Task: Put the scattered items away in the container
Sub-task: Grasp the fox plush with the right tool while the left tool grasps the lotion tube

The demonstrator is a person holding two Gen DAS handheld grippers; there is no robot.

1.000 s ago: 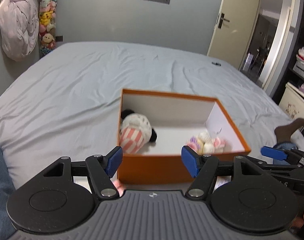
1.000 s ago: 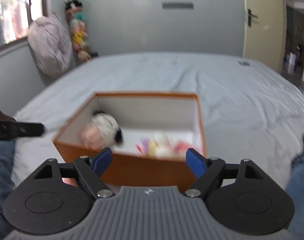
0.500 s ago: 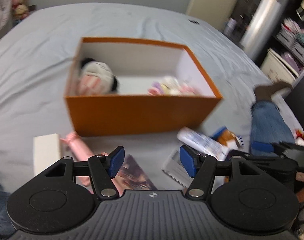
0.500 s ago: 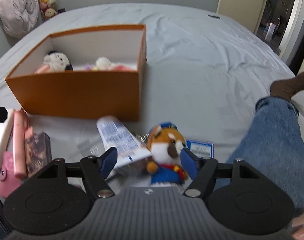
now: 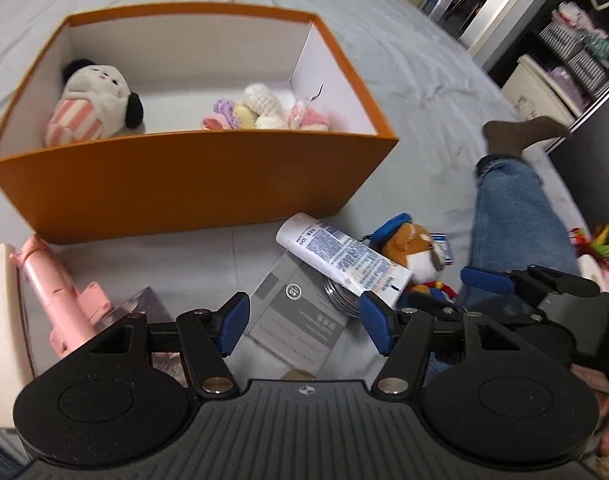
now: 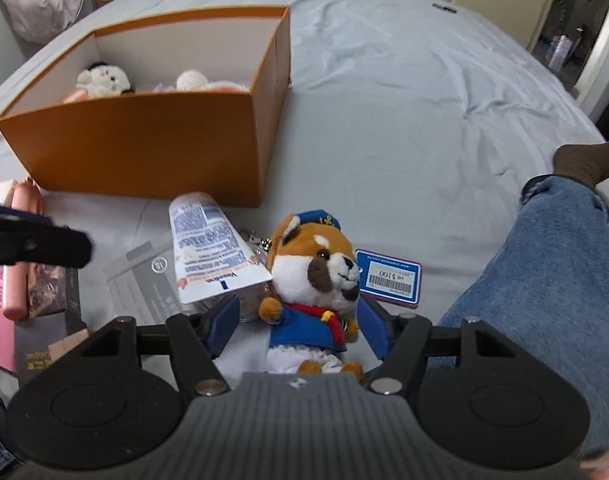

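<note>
I had my left gripper point(image 5: 302, 320), black with blue-padded fingers, angled steeply down, its jaws standing apart with nothing pressed between the pads. My right gripper point(image 6: 298, 326) tilted down likewise; its jaws had just been closing, a toy's body between the pads but no contact that I could see. My jeans-clad leg point(image 6: 544, 264) lay alongside.

Orange box point(image 5: 184, 184), pink-striped plush point(image 5: 92, 108), grey bedsheet point(image 6: 404, 100).

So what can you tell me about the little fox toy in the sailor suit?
The fox plush is soft, orange and white, with a blue cap, blue jacket and red scarf. It lies on the grey bed sheet before the orange box, beside a white tube. The right gripper jaws straddle it, not yet pressing.
</note>
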